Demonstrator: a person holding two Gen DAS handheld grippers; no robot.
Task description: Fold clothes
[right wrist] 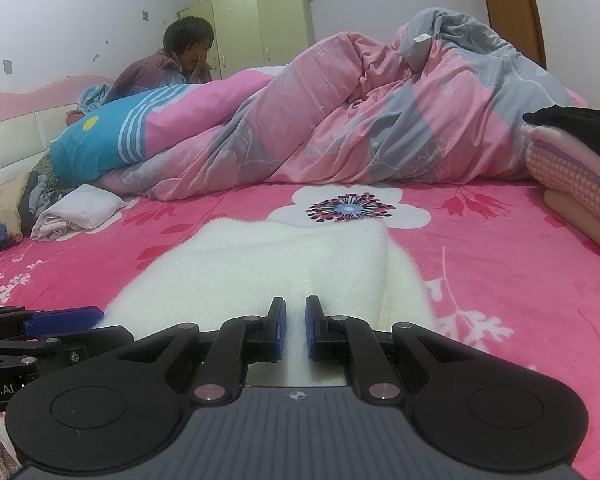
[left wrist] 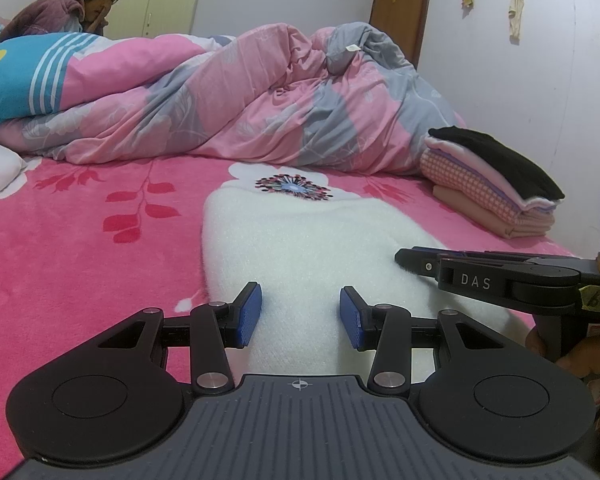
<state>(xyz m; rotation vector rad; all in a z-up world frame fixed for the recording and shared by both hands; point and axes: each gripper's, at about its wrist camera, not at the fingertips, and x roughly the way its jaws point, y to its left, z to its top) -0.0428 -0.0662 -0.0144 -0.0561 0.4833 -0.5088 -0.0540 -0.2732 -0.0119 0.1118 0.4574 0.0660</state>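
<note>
pink bed blanket (right wrist: 480,280) under white fleece garment (right wrist: 260,272); right gripper (right wrist: 296,330) pinches its near hem, left gripper (left wrist: 300,316) gapes unclamped, so lifting could skew the fold.

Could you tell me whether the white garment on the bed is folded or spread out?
Folded: the white garment lies as a narrow strip with a doubled layer along its edge.

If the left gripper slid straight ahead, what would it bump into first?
Probably nothing hard: the left gripper would run along the white fluffy garment, then the pink blanket.

Home bedroom: bed (right wrist: 500,280), rumpled quilt (right wrist: 340,120), wardrobe (right wrist: 260,28).
</note>
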